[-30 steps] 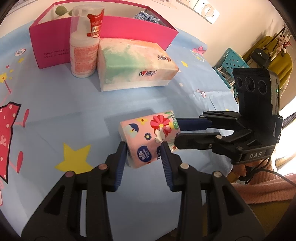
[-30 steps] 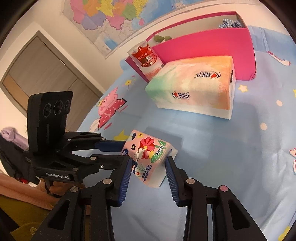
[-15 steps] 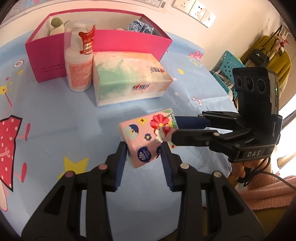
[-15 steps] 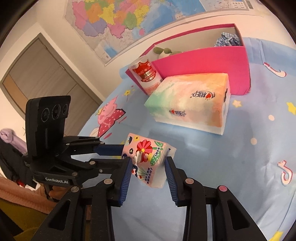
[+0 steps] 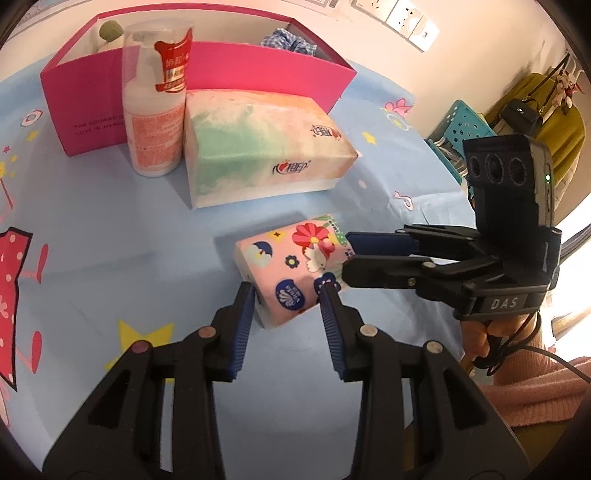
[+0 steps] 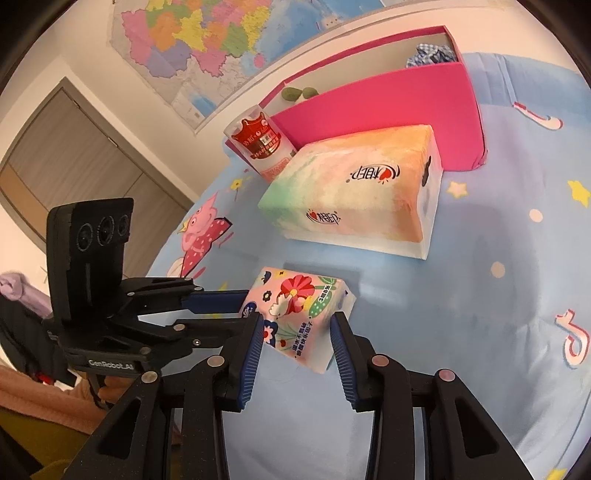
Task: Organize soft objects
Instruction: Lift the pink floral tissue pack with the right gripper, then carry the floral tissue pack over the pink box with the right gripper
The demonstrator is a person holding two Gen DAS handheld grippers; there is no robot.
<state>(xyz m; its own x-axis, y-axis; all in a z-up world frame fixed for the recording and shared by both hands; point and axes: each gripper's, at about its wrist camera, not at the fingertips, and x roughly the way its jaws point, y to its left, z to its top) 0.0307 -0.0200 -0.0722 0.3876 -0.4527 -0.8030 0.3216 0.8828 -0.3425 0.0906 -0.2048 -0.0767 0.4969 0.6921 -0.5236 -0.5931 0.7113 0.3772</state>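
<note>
A small pink flowered tissue pack [image 5: 291,271] is held above the blue tablecloth by both grippers at once. My left gripper [image 5: 288,291] is shut on its near end. My right gripper [image 6: 297,321] is shut on its other end and reaches in from the right in the left wrist view [image 5: 347,254]. The pack also shows in the right wrist view [image 6: 295,310]. A large pastel tissue box [image 5: 258,147] lies beyond it, in front of an open pink box [image 5: 221,55].
A white bottle with a red label [image 5: 157,99] stands against the pink box's front wall. A blue checked cloth [image 5: 288,37] and a green soft item [image 5: 110,31] lie inside the box. The table's right edge drops off near a teal basket [image 5: 465,125].
Both grippers have carried the tissue pack forward together; the pastel tissue box and pink box now appear closer. The grip on the pack is unchanged.
</note>
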